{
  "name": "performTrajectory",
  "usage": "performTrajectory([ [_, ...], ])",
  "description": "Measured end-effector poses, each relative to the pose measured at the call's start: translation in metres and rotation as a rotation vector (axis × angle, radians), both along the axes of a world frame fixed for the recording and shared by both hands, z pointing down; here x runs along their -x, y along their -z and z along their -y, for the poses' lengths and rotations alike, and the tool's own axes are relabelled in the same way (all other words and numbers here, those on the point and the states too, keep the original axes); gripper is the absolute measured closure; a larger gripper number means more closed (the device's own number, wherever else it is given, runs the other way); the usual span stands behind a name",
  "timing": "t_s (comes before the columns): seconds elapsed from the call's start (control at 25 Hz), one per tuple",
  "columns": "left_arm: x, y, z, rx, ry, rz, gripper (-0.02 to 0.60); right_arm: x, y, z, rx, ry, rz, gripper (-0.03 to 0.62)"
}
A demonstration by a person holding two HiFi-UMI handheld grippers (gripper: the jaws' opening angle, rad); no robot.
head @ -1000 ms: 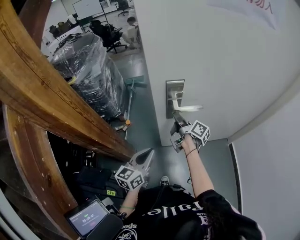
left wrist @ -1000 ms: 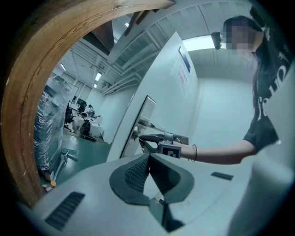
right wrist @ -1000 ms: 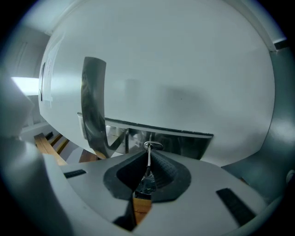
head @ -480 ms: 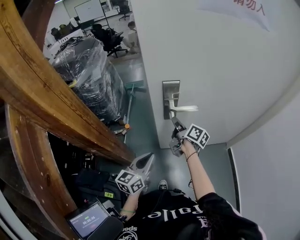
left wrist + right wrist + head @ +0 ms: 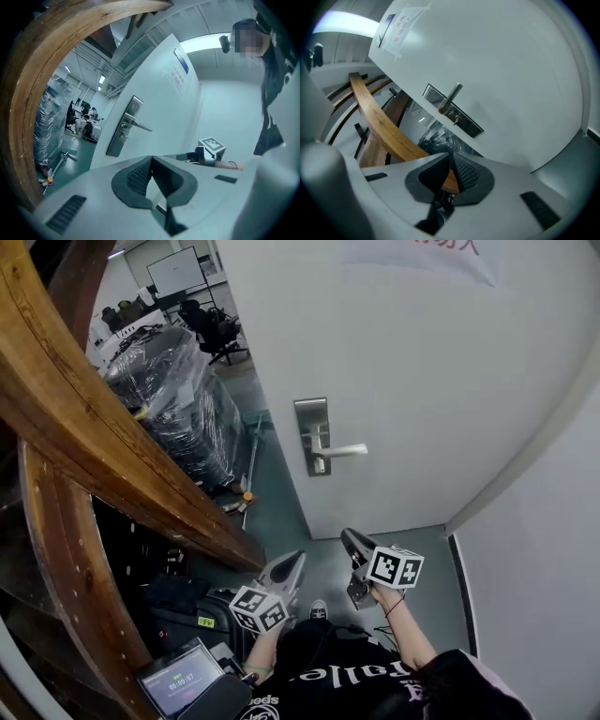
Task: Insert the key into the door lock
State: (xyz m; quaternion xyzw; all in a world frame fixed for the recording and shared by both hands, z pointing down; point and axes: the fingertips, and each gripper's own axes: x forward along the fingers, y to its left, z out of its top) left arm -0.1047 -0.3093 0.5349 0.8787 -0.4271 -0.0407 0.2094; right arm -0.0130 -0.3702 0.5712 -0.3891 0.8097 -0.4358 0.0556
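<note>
Left gripper (image 5: 151,161) faced the door (image 5: 159,101).
Its jaws met, seemingly empty; the lock plate (image 5: 122,130) stood well apart.

The lock plate (image 5: 313,436) sits on the door (image 5: 422,371) near the door's left edge, and the handle (image 5: 343,451) reaches out to the right from it. A wall (image 5: 544,549) meets the door's right edge. Past the left edge, a wrapped stack (image 5: 173,395) stands on the floor (image 5: 281,493), with a broom (image 5: 253,451) between stack and door and office chairs (image 5: 214,322) behind. A wooden beam (image 5: 84,418) crosses in front of the stack. The right gripper (image 5: 349,538) hangs below the lock plate, well apart from it. The left gripper (image 5: 298,559) is to its lower left, above a screen (image 5: 183,681).
</note>
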Motion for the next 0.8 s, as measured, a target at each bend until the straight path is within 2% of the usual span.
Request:
performTrajectory([
  [0.12, -0.026, 0.003, -0.024, -0.007, -0.004, -0.004, 0.577, -0.025, 0.005, -0.042, -0.025, 0.022, -0.048, 0.557],
  [0.28, -0.061, 0.003, -0.062, -0.009, 0.007, -0.016, 0.577, -0.057, 0.01, -0.094, -0.035, 0.04, -0.052, 0.557],
  [0.48, -0.106, 0.0, -0.121, 0.008, 0.027, -0.05, 0.577, -0.088, 0.003, -0.161, -0.046, 0.104, -0.113, 0.557],
  [0.6, -0.122, 0.002, -0.163, 0.016, 0.054, -0.081, 0.577, -0.101, -0.004, -0.198, -0.029, 0.128, -0.099, 0.557],
  [0.8, -0.142, -0.001, -0.218, 0.035, 0.062, -0.046, 0.577, -0.119, -0.002, -0.239, -0.026, 0.128, -0.075, 0.557],
])
